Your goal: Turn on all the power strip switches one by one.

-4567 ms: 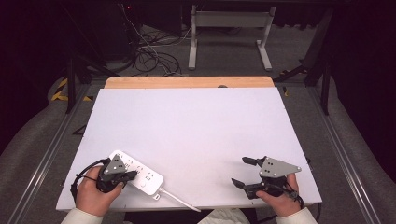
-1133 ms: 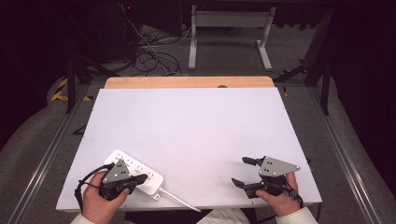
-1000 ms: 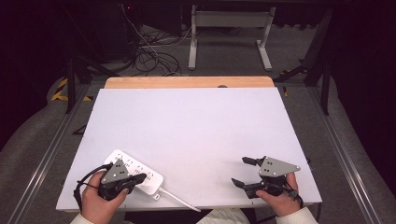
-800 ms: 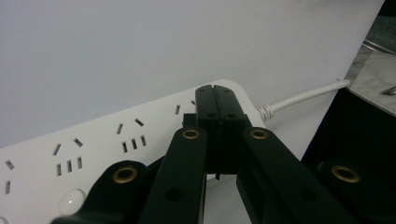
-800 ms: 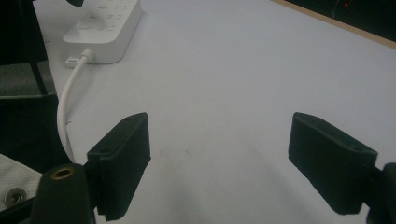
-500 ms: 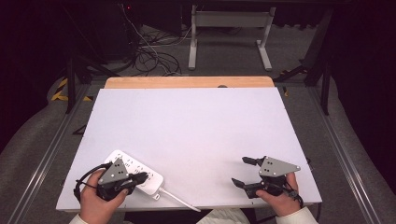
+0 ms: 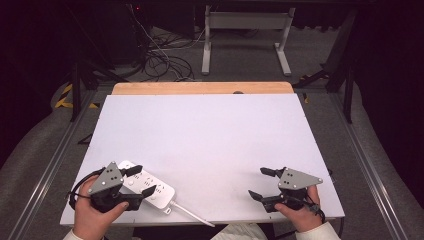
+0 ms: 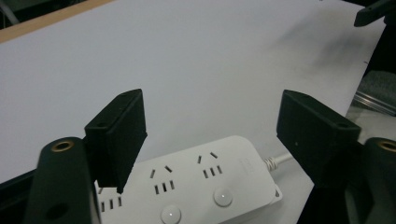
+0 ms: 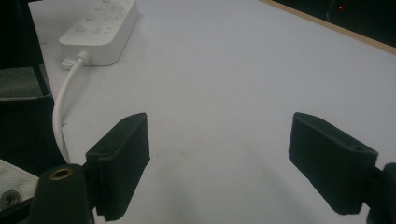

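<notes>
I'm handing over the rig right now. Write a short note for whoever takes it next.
Left claw: open, poised over the white power strip, jaws astride it, not closed.
Right claw: open, holds nothing, low over the bare table near its front right corner.
The strip lies flat at the front left; its cable runs off the near edge.
Done: nothing gripped so far.
Left: probably close on the strip.

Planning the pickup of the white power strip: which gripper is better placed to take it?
Left. The left gripper hovers open right over the power strip, jaws either side of it. The right gripper sits open across the table, well apart.
</notes>
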A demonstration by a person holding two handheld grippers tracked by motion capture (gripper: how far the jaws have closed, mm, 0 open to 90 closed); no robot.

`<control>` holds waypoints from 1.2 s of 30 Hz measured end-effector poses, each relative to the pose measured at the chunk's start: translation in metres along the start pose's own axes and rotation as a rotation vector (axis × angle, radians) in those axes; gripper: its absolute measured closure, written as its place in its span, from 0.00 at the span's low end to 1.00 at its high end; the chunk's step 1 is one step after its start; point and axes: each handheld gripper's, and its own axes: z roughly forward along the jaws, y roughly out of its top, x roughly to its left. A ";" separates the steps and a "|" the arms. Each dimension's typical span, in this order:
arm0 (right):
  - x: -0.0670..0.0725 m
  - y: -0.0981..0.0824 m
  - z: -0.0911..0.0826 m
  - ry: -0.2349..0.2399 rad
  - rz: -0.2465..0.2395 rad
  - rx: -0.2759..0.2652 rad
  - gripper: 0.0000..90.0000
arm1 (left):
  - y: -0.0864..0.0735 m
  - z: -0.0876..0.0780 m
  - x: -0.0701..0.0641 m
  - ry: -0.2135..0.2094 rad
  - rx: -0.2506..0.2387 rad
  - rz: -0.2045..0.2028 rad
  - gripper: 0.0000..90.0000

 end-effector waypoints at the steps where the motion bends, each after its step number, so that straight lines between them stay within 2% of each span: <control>1: 0.000 0.000 0.000 -0.002 0.002 0.000 0.24 | -0.001 -0.001 0.001 0.000 -0.006 -0.008 0.23; 11: -0.001 -0.001 -0.002 -0.012 0.007 -0.006 0.23 | -0.007 -0.017 0.017 0.048 -0.010 -0.033 0.20; 16: -0.002 -0.001 -0.003 -0.016 0.008 -0.008 0.22 | -0.016 -0.025 0.029 0.074 -0.023 -0.043 0.17; 21: -0.003 -0.002 -0.003 -0.015 0.006 -0.009 0.21 | -0.025 -0.030 0.036 0.089 -0.041 -0.052 0.13; 25: -0.004 -0.003 -0.003 -0.012 0.009 -0.006 0.20 | -0.033 -0.033 0.038 0.067 -0.041 -0.034 0.07; 32: -0.005 -0.005 -0.004 -0.013 0.009 -0.007 0.18 | -0.047 -0.035 0.042 0.142 -0.017 -0.038 0.07; 36: -0.007 -0.006 -0.004 -0.016 0.009 -0.009 0.18 | -0.056 -0.036 0.045 0.166 0.016 -0.014 0.07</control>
